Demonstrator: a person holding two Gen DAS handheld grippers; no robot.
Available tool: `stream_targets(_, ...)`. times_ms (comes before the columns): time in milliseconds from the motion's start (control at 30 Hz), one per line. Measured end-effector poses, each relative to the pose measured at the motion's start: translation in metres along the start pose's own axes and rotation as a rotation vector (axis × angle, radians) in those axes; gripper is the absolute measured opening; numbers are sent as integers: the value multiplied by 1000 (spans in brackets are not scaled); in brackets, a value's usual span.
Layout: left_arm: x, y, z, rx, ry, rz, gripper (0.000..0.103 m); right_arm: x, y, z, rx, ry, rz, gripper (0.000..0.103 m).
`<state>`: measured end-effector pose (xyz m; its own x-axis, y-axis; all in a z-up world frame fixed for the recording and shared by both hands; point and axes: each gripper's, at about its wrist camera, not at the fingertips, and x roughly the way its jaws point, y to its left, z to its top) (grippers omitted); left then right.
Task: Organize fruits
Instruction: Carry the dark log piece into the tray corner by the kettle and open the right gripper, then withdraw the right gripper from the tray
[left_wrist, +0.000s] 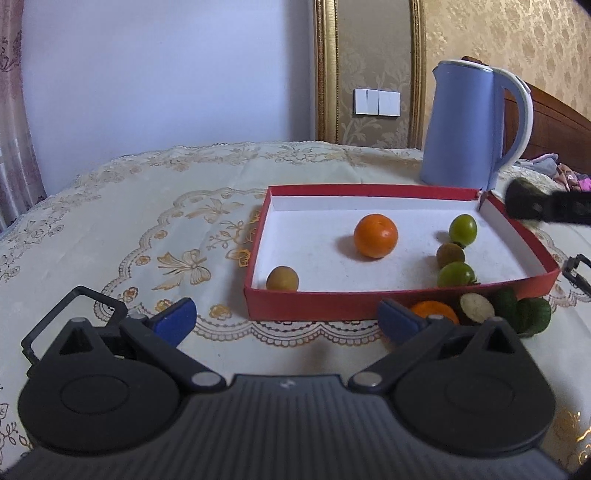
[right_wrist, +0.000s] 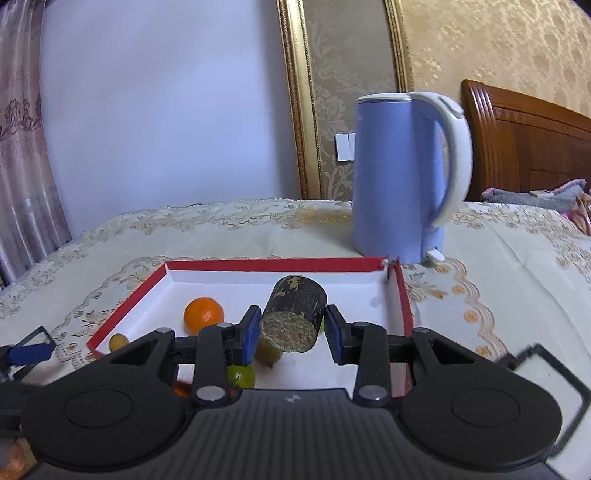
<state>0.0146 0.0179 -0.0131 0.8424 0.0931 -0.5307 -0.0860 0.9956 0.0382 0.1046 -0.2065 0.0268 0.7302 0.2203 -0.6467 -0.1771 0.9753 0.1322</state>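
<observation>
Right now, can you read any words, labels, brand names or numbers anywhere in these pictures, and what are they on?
No readable text anywhere.
Small pale mark on the left gripper body: too small to read.
Kettle, red box, wall switch: no lettering visible.

The box (left_wrist: 400, 303) sits on the table (left_wrist: 147, 221); the kettle (left_wrist: 465, 125) stands behind its far right corner; in the box an orange (left_wrist: 375, 235) lies mid-floor, a small fruit (left_wrist: 282, 278) at the near left corner, three more (left_wrist: 450, 254) along the right; cut pieces (left_wrist: 476, 308) lie before the near wall.
</observation>
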Motion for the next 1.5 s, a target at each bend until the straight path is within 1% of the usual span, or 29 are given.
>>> stream_targets(200, 3, -2, -2, 12, 14, 1, 103, 35, 0, 13, -2, 33, -19, 36)
stream_targets(300, 3, -3, -3, 19, 11, 1, 103, 55, 2, 16, -11, 63, -33, 36)
stream_targets(400, 4, -3, -2, 19, 13, 3, 103, 70, 6, 18, -24, 71, -50, 36)
stream_targets(567, 6, -3, -3, 26, 24, 6, 103, 93, 6, 21, -31, 92, -102, 36)
stream_targets(733, 6, -3, -3, 28, 23, 8, 103, 105, 2, 21, -26, 102, -133, 37)
stream_targets(833, 7, -3, -3, 31, 26, 12, 103, 108, 0, 19, -37, 123, -146, 37)
stream_targets(900, 6, -4, -3, 34, 25, 15, 103, 109, -1, 18, -31, 133, -138, 40)
stream_targets(1033, 3, -4, -3, 36, 22, 13, 103, 93, -4, 19, -13, 111, -133, 40)
stream_targets(1167, -2, 0, -3, 36, 17, -17, 103, 53, -7, 17, 0, 40, -118, 41)
stream_targets(1200, -3, 0, -4, 35, 15, -20, 103, 41, -9, 15, 6, 21, -115, 42)
stream_targets(1267, -5, 1, -5, 37, 15, -38, 103, 14, -12, 9, 16, -22, -105, 52)
stream_targets(1367, -10, -3, -7, 46, 21, -81, 103, -22, -13, -4, 9, -74, -124, 53)
stream_targets(1433, -13, -8, -8, 60, 19, -127, 103, -41, -15, -15, 5, -89, -138, 53)
stream_targets(1500, -15, -15, -9, 77, 17, -164, 103, -55, -20, -25, 26, -99, -149, 59)
